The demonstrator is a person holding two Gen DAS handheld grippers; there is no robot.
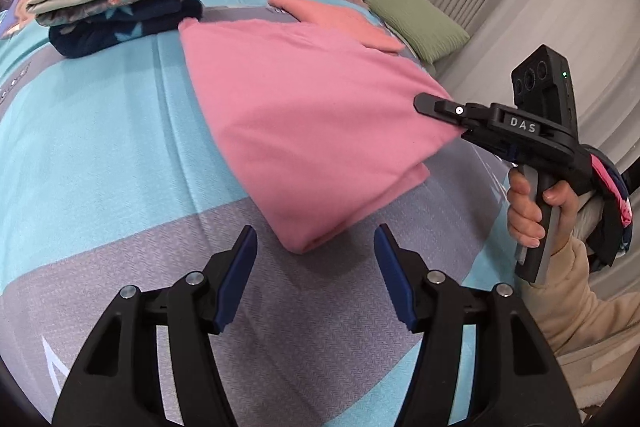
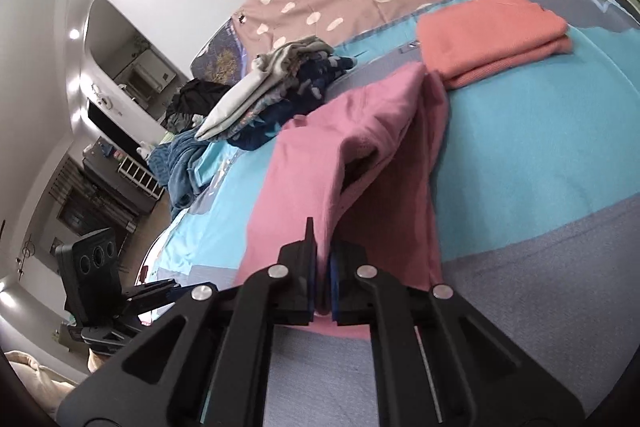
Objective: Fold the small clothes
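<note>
a bedroom, with a bed under a turquoise and grey cover, green pillows at its far right. on the far left sits a stack of folded clothes, and a folded coral piece lies further back, so part of the job looks done. the pink garment lies mid-bed, partly folded, its right edge lifted. the right gripper is clamped on that edge. the left gripper hangs with jaws apart, empty, near the garment's near corner. the fold seems unfinished.
</note>
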